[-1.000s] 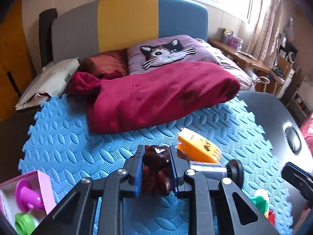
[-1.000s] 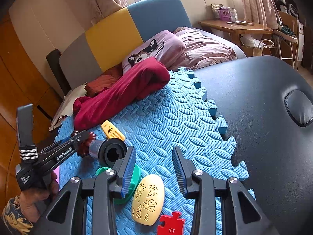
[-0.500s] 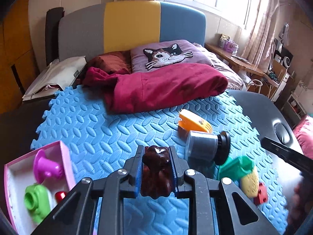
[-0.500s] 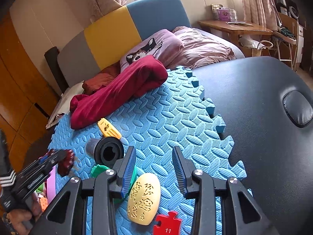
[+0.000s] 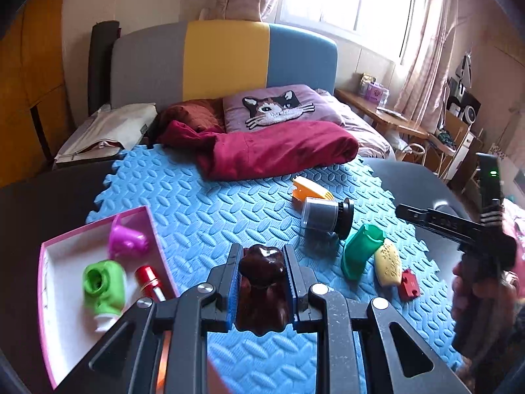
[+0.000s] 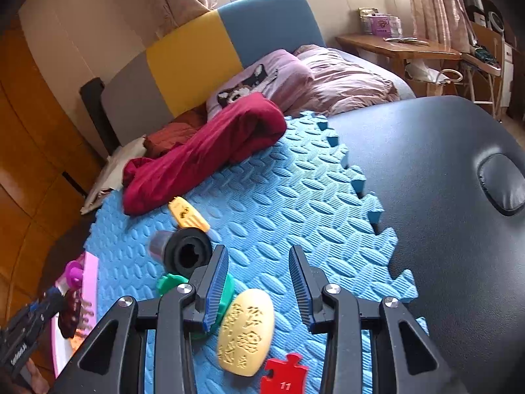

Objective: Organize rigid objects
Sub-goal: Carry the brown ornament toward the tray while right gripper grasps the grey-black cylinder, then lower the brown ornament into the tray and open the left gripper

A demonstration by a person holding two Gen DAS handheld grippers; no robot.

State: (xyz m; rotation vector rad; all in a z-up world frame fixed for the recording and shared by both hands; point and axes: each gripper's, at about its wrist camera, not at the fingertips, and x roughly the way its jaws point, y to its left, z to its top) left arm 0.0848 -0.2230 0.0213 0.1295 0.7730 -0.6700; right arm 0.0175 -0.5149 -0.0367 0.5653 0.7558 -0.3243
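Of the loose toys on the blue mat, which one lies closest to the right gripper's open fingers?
The yellow oval piece. It lies just under the right gripper, while the green piece, black cylinder and orange piece lie farther left or beyond.

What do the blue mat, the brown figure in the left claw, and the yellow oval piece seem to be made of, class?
Blue mat: likely soft foam; matte, embossed oval pattern, jigsaw-cut edges.
Brown figure: probably hard plastic or resin; bright glossy highlights, moulded lumps; left claw is shut on it.
Yellow oval piece: apparently moulded plastic; smooth, with raised relief patterns.
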